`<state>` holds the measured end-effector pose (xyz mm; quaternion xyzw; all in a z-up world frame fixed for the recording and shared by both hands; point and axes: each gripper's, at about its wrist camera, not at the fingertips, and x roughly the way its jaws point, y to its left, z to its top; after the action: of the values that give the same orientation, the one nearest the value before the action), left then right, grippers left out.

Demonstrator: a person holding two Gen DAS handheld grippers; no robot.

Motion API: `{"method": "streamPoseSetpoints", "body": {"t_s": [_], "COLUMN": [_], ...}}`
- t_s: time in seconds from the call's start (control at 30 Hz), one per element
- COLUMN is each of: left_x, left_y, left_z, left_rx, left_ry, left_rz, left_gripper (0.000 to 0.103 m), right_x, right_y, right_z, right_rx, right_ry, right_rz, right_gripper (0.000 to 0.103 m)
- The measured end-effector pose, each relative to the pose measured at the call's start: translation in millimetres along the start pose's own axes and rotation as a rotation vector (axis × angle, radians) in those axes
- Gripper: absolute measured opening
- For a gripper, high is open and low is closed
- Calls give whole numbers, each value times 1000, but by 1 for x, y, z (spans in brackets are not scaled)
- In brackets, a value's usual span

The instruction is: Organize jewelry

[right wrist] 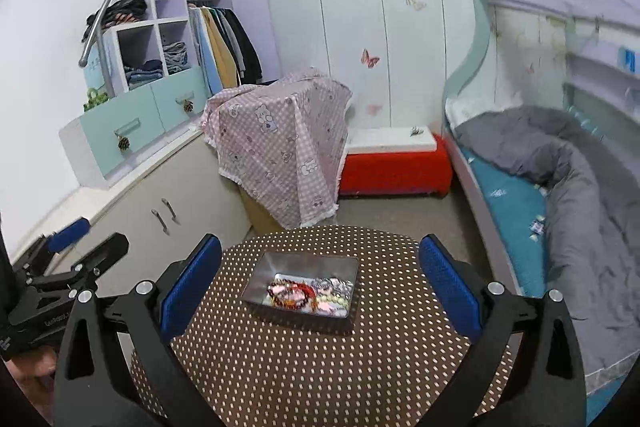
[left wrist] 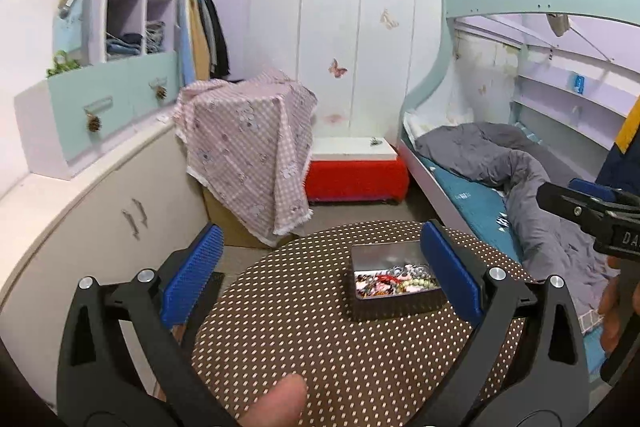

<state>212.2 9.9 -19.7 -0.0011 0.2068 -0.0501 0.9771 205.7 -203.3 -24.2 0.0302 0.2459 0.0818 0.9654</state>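
Observation:
A small open metal tin (left wrist: 362, 255) stands on a round table with a brown polka-dot cloth (left wrist: 320, 339). Jewelry (left wrist: 394, 279) lies piled in it: bead bracelets, red strings and silver pieces. It also shows in the right wrist view: tin (right wrist: 280, 263), jewelry (right wrist: 310, 293), table (right wrist: 320, 367). My left gripper (left wrist: 322, 267) is open and empty, held above the table's near side, its right finger in front of the tin's right end. My right gripper (right wrist: 320, 279) is open and empty, with the tin between its fingers farther ahead.
A bed with a grey duvet (left wrist: 520, 163) lies to the right. A cream cabinet (left wrist: 100, 219) runs along the left wall. A box under pink checked cloth (left wrist: 248, 143) and a red bench (left wrist: 356, 175) stand beyond the table. White wardrobe doors (right wrist: 380, 27) fill the back.

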Motion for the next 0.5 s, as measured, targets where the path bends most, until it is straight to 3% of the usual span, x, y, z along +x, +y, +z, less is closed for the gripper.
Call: {"method": "streamPoseSetpoints", "body": {"t_s": [0.5], "left_x": [-106], "left_y": [-11], "left_z": [-43], "left_rx": [12], "left_ry": [-116], "left_rz": [25], "left_gripper": [97], "right_x": [-94], "right_y": [25], "right_z": [-55], "right_rx": [-12], "right_ry": [-132], "right_rz": [-81], "right_gripper": [95]}}
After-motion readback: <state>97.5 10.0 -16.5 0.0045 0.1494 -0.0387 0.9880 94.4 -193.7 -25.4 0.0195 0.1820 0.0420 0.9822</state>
